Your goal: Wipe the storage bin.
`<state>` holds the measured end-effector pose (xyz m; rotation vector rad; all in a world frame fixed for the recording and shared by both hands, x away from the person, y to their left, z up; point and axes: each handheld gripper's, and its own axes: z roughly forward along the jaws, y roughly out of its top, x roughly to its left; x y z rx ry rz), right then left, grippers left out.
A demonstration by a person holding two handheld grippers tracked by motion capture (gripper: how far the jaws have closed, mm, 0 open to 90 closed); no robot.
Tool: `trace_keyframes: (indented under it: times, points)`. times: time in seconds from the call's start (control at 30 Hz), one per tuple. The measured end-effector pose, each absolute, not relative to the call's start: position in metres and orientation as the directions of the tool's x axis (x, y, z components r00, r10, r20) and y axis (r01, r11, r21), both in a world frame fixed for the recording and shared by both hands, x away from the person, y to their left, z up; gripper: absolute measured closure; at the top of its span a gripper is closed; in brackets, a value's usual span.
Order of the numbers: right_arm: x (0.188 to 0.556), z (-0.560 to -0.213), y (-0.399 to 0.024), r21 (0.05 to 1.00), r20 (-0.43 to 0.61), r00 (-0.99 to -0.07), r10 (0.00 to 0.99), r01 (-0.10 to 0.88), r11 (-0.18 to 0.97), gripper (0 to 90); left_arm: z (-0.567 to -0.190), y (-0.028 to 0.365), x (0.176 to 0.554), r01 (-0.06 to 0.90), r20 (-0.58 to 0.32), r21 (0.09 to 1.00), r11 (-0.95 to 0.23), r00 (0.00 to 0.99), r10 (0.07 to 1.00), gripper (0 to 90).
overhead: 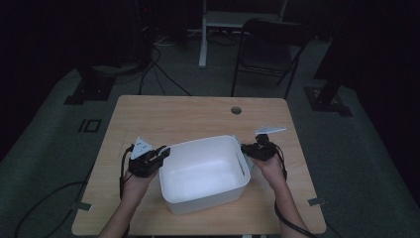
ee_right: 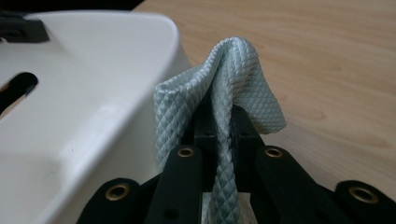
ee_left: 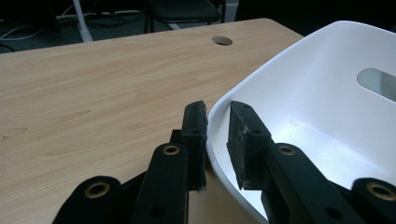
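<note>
While the left gripper [ee_left: 217, 140] straddles the near wall of the white tub [overhead: 203, 171], one jaw outside and one inside, clamped on its rim to steady it, the right gripper [ee_right: 223, 123] is clenched on a fold of pale blue cloth [ee_right: 224, 88] just beside the tub's far wall. This looks like the wiping step; next, the cloth must be pressed against the plastic and dragged along, with the tub held firm on the wooden table [overhead: 188, 116].

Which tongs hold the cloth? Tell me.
The right tongs: their jaws are shut on a folded pale blue cloth just outside the white tub. The left tongs instead straddle the tub's rim, one jaw inside, one outside.
</note>
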<state>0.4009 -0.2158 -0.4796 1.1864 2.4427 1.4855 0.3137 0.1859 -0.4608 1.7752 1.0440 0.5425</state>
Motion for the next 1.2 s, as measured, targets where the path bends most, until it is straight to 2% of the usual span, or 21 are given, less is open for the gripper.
trace_keyframes:
  times: [0.4,0.9,1.2]
  points:
    - [0.394,-0.479,-0.234,0.791,0.358,-0.68,0.64,0.585,0.18,84.5,-0.462,0.188,0.314,0.41,-0.106,0.899,-0.151,0.541,0.835,76.7]
    - [0.336,-0.47,-0.268,0.812,0.328,-0.702,0.632,0.551,0.191,84.5,-0.462,0.188,0.314,0.409,-0.106,0.9,-0.15,0.539,0.836,76.6]
    - [0.314,-0.481,-0.256,0.789,0.338,-0.735,0.588,0.562,0.249,84.5,-0.462,0.188,0.313,0.408,-0.108,0.901,-0.146,0.538,0.836,76.7]
